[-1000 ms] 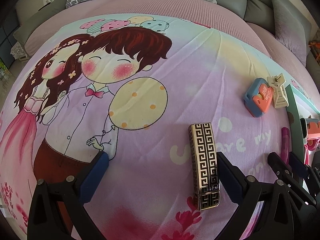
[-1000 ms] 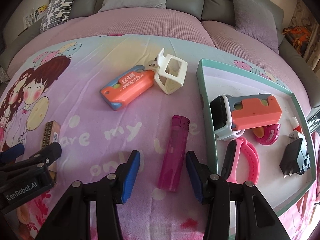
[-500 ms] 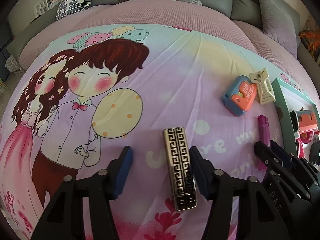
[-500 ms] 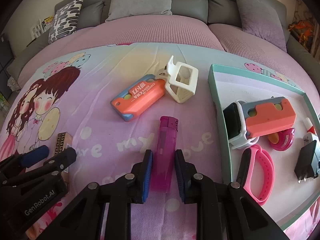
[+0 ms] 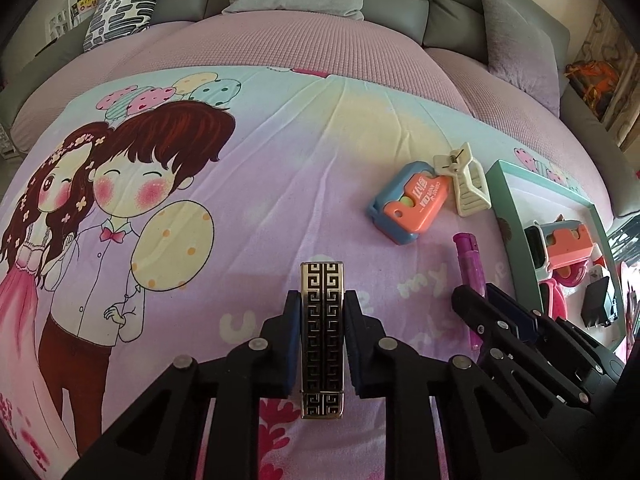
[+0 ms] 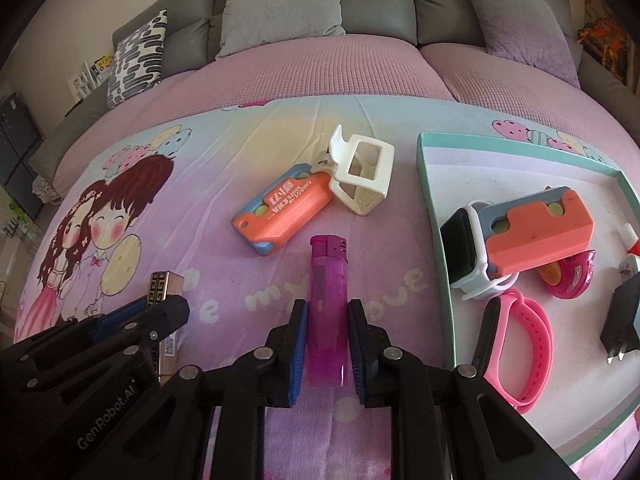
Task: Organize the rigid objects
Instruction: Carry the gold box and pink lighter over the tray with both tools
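My left gripper (image 5: pixel 322 300) is shut on a gold-and-black patterned lighter (image 5: pixel 322 320) that lies on the cartoon bedspread. My right gripper (image 6: pixel 327 308) is shut on a translucent purple lighter (image 6: pixel 328 292), also on the bedspread. The right gripper shows in the left wrist view (image 5: pixel 476 300) with the purple lighter (image 5: pixel 468 256). The left gripper shows in the right wrist view (image 6: pixel 160 308) with the patterned lighter (image 6: pixel 162 284). A teal-rimmed tray (image 6: pixel 434 216) lies to the right.
An orange-and-blue toy knife (image 6: pixel 284 208) and a white clip (image 6: pixel 362 176) lie beyond the purple lighter. The tray holds a watch (image 6: pixel 464 244), an orange toy knife (image 6: pixel 540 232), a pink band (image 6: pixel 528 336), a black plug (image 6: pixel 624 316) and a magenta tape dispenser (image 6: pixel 572 276). Grey pillows (image 6: pixel 280 4) line the back.
Both grippers have closed: the left one slid over and shut on the patterned lighter, the right one shut on the purple lighter.
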`<state>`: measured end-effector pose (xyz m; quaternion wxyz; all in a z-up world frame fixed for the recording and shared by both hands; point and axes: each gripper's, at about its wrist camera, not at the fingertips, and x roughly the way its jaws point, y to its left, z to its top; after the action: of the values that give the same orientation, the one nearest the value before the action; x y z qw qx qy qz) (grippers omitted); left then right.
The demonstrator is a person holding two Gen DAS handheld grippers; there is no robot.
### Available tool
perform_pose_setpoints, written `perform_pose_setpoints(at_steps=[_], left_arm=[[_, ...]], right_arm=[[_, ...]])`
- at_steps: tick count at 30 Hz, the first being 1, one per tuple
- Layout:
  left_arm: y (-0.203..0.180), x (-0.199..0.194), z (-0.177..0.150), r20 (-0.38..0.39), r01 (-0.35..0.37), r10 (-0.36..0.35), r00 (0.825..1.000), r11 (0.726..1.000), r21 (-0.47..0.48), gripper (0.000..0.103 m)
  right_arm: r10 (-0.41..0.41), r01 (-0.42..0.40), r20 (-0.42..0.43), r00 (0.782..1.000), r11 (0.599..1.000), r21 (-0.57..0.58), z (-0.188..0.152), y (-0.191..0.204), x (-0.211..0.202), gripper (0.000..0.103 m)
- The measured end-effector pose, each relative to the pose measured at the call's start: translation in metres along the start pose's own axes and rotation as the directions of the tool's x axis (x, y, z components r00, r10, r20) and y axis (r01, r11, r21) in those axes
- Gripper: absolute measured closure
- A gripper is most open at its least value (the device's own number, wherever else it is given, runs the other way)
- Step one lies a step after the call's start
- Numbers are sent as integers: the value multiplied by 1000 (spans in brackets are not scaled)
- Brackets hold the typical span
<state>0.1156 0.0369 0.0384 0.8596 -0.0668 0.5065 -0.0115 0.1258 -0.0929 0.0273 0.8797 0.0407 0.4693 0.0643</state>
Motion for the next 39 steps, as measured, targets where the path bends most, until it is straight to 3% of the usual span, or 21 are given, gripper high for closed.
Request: perform_pose_setpoints(at_steps=[8,14,24,29,34,39], left_arm=[[-13,-30,13,89,22,-23,996,1000,12,82],[-39,-42,18,115,60,-69,991,995,74,82],[-101,-46,13,100,124,-147,984,970,209,82],[-140,-48,5,77,164,-194,978,944,288,80],[-169,-42,-3,83,65,-102,991,930,362,78],[-173,-45,-4,97,44,-88,991,923,381,78]], right_arm=[[-1,-5,108,994,998,57,13,-23,-43,82],[-58,42,157,986,993,107,19,-55,-71,82],[-250,209,136,959,943,258,10,-144,-99,82],[-298,251,109,948,915,315,2,-178,-109,82],[-326,271,94,941,890,367,-7,-201,-116,82],[-329,275,72,942,876,396,-12,-212,-114,82]])
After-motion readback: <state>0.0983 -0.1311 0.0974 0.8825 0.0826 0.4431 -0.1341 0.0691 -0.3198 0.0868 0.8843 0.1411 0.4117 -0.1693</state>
